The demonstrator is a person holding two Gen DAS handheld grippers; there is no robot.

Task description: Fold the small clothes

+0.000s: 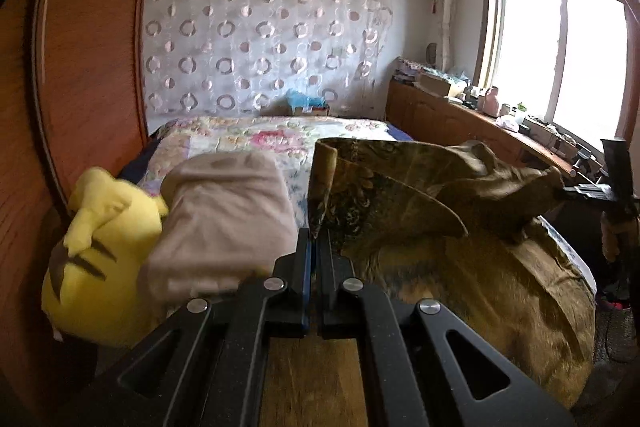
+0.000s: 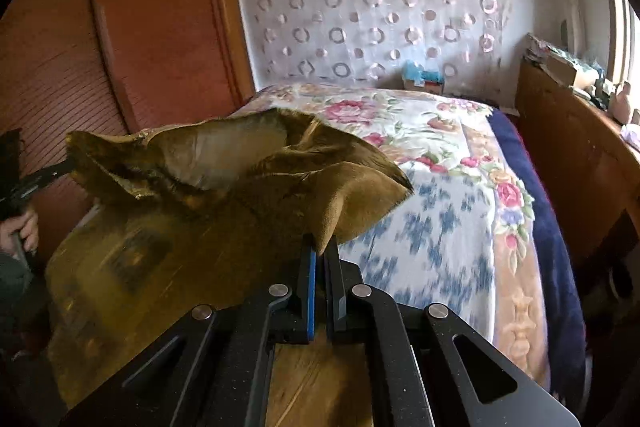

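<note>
Wardrobe [image 1: 88, 75]: we log reddish wood panelling at the far left of both views.
Plush toy [image 1: 92, 259]: yellow with dark stripes, lying at the bed's left edge, touching the beige cloth.
Beige cloth [image 1: 224, 223]: we record it folded, on the bed beside the toy.
Left gripper [image 1: 315, 239]: we find the fingers clenched on an edge of the olive garment, fabric rising from between them.
Olive garment [image 1: 420, 195]: small, patterned, lifted off the bed and stretched between both grippers; its lower part drapes below.
Right gripper [image 2: 322, 247]: we find it pinched shut on a corner of the same garment.
Bed [image 2: 440, 163]: floral cover, dark blue border on the right.
Window [image 1: 560, 47]: bright, above a cluttered wooden ledge.
</note>
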